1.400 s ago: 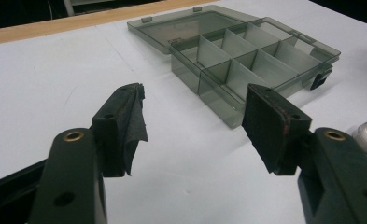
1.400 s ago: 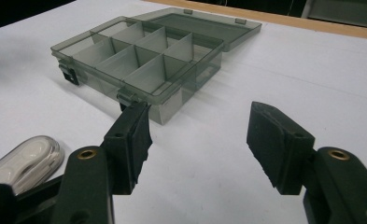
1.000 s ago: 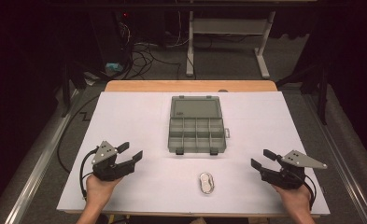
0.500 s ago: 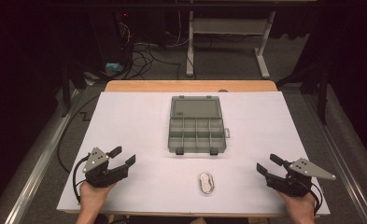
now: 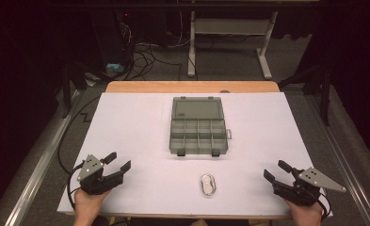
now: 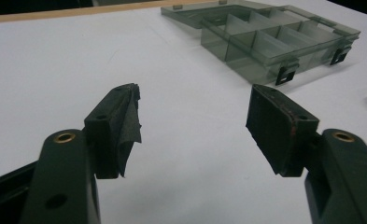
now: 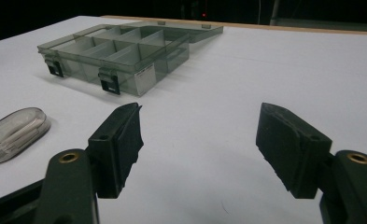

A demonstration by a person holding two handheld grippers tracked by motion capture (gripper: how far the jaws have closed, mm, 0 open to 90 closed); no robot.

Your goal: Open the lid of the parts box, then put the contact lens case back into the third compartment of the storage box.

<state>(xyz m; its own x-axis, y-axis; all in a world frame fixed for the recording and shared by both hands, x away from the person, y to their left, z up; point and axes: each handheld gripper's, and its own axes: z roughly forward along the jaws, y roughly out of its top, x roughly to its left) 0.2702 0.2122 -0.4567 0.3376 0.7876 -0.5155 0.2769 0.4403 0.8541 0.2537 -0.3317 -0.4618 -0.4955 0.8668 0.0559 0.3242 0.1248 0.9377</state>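
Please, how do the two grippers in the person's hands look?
Both the left gripper and the right gripper are black, each with two blocky jaws faced with dark pads, brass-coloured rings at the jaw bases, a grey three-cornered plate on top and a black cable trailing behind. The left one's pad looks frayed.

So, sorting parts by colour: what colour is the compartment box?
Translucent smoky grey compartment box, clearest in the right gripper view.

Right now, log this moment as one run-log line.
left gripper: open, empty | right gripper: open, empty | grey clear plastic compartment box: lid open, mid-table | small clear oval case: untouched, between grippers
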